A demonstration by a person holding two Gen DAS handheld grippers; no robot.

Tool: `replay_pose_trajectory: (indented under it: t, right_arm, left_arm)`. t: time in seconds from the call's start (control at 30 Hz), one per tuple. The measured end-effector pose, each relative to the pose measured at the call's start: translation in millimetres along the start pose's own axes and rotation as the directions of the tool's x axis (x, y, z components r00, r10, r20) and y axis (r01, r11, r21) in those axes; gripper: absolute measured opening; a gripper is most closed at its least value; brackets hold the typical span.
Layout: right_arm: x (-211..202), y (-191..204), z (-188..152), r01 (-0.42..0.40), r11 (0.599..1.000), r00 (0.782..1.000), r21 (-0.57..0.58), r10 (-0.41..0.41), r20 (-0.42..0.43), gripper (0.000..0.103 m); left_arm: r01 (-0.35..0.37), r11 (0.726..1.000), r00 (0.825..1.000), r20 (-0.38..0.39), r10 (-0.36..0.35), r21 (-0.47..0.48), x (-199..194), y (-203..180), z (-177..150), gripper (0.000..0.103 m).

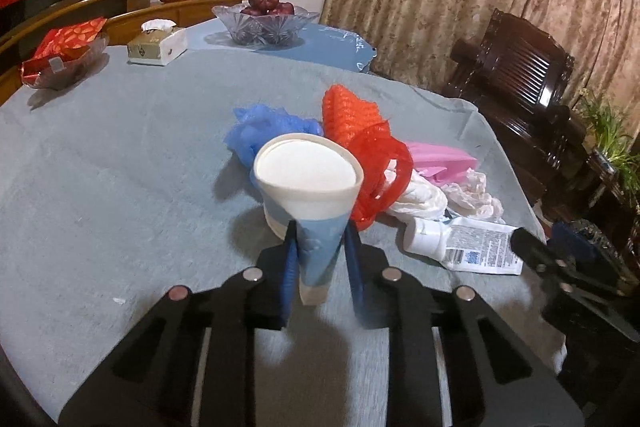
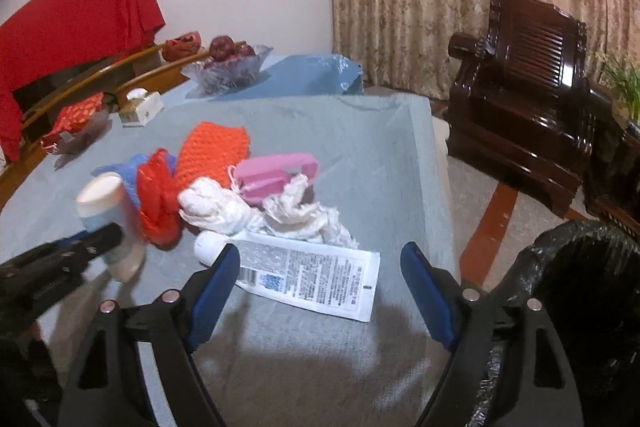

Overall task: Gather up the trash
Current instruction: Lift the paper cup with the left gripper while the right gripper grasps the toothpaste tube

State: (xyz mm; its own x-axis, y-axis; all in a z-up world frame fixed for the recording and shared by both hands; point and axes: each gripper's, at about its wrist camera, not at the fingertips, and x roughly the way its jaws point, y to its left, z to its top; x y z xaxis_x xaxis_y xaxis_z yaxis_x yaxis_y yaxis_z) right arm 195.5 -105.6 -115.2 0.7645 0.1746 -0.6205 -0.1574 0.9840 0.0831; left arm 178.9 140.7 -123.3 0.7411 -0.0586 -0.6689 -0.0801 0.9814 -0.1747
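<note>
The left gripper [image 1: 318, 247] grips a paper cup [image 1: 308, 183], its blue jaws pressed against the cup's tapered blue-and-white wall, the cup tilted with its white mouth facing up and away, lifted just off the grey tabletop [image 1: 120, 155]. The right wrist view shows the same cup [image 2: 106, 215] at the left edge, blurred, with the black left gripper [image 2: 96, 239] around it.

The right gripper [image 2: 320, 279] hangs with its jaws spread wide and holding nothing, low over the near part of the tabletop [image 2: 360, 155]. Between its fingers lies a flattened white tube [image 2: 296, 271] printed with small text and a blue code, its cap pointing left. The left wrist view shows that tube [image 1: 460, 243] lying flat to the right of the cup.

Behind the cup sits a heap of trash: a crumpled blue bag [image 1: 264, 127], an orange net sleeve [image 1: 352, 115], a red plastic bag [image 1: 380, 171], a pink package [image 1: 440, 159] and crumpled white plastic [image 1: 432, 195]. All lie close together, several touching.

A bin lined with a black bag [image 2: 580, 291] stands off the tabletop's right edge, beside the right gripper.

At the far end of the tabletop stand a glass fruit bowl [image 1: 264, 23] of dark red fruit, a tissue box [image 1: 156, 45] and a dish of red wrappers [image 1: 64, 55].
</note>
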Motion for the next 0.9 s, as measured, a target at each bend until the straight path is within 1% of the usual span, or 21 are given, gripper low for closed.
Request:
replay_pose_trajectory:
  t: [0.27, 0.37, 0.47, 0.53, 0.6, 0.63, 0.7, 0.8, 0.9]
  right_arm:
    - [15, -9, -4, 0.001, 1.0, 0.998, 0.013, 0.0, -0.063, 0.081]
    - [24, -11, -5, -0.007, 1.0, 0.994, 0.019, 0.009, -0.108, 0.081]
    - [29, -10, -5, -0.03, 0.999, 0.99, 0.015, 0.032, -0.135, 0.081]
    - [29, -8, -6, -0.043, 0.999, 0.989, 0.009, 0.044, -0.138, 0.075]
    - [27, -7, -6, -0.049, 0.999, 0.99, 0.004, 0.05, -0.134, 0.065]
    - [25, -7, -5, -0.053, 0.999, 0.99, 0.004, 0.053, -0.131, 0.062]
    - [21, -7, -6, -0.066, 0.998, 0.99, 0.008, 0.067, -0.126, 0.051]
    - [12, -6, -9, -0.093, 0.996, 0.988, 0.016, 0.094, -0.12, 0.046]
    - [0, -1, -14, -0.12, 0.993, 0.986, 0.014, 0.121, -0.116, 0.044]
  left_arm:
    - [0.006, 1.0, 1.0, -0.011, -0.006, 0.01, -11, 1, -10, 0.021]
    - [0.0, 1.0, 1.0, -0.018, 0.001, 0.027, -9, -1, -14, 0.021]
    - [0.0, 1.0, 1.0, -0.02, 0.001, 0.029, -8, -2, -17, 0.022]
    - [-0.001, 1.0, 1.0, -0.02, 0.002, 0.027, -8, -2, -18, 0.022]
    - [-0.001, 1.0, 1.0, -0.021, 0.001, 0.028, -7, -2, -17, 0.022]
    - [-0.002, 1.0, 1.0, -0.021, 0.002, 0.029, -7, -2, -17, 0.022]
    - [-0.003, 1.0, 1.0, -0.021, 0.003, 0.03, -6, -2, -19, 0.022]
    - [-0.005, 1.0, 1.0, -0.025, 0.006, 0.027, -5, -2, -21, 0.022]
    - [-0.007, 1.0, 1.0, -0.03, 0.007, 0.026, -4, -2, -20, 0.022]
